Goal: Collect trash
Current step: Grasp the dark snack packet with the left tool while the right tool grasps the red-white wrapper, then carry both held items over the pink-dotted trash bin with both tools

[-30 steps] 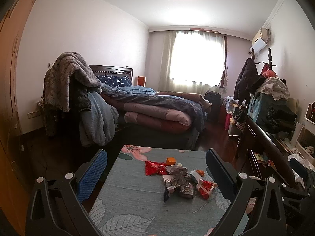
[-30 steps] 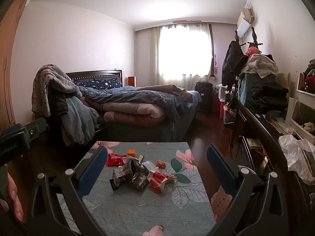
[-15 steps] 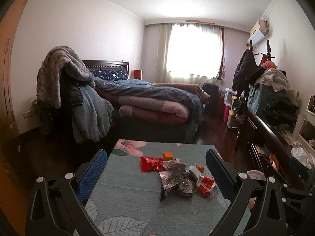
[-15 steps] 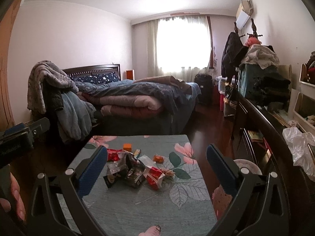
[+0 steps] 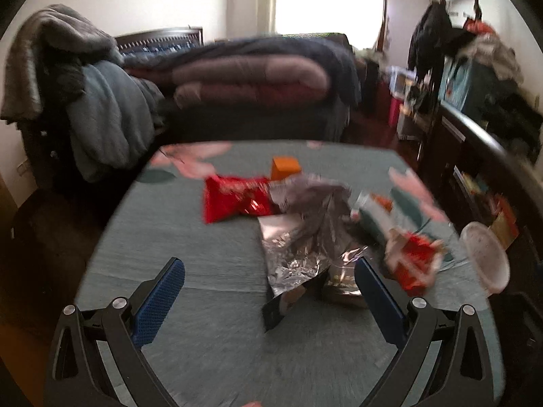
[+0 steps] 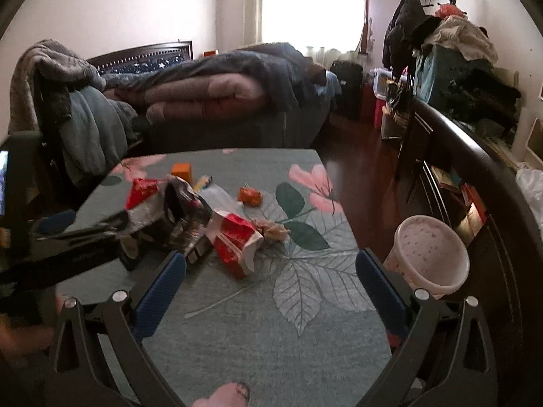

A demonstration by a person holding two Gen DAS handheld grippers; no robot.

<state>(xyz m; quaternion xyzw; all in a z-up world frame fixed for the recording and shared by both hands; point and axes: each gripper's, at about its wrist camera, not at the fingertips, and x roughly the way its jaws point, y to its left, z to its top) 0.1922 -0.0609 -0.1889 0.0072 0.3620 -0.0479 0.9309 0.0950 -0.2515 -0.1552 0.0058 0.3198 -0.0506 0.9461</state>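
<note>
A pile of trash lies on the teal flowered tablecloth (image 5: 210, 305): a red wrapper (image 5: 234, 200), crumpled silver foil (image 5: 305, 237), a red and white carton (image 5: 414, 261) and a small orange box (image 5: 285, 168). My left gripper (image 5: 269, 291) is open, low over the table just short of the foil. My right gripper (image 6: 271, 283) is open above the cloth (image 6: 305, 339); the red carton (image 6: 234, 237) lies just beyond its left finger. The left gripper (image 6: 85, 230) shows at the left of the right wrist view. A pale pink bin (image 6: 431, 254) stands by the table's right edge.
The bin also shows in the left wrist view (image 5: 485, 257). A dark wooden cabinet (image 6: 475, 176) runs along the right. An orange ball of paper (image 6: 249, 195) and a plastic straw (image 6: 220, 300) lie on the cloth. A bed with quilts (image 6: 220, 98) stands beyond the table.
Both grippers have moved forward and down toward the table; the trash pile is now much closer. The pink bin has come into view at the right. Both stay open.
</note>
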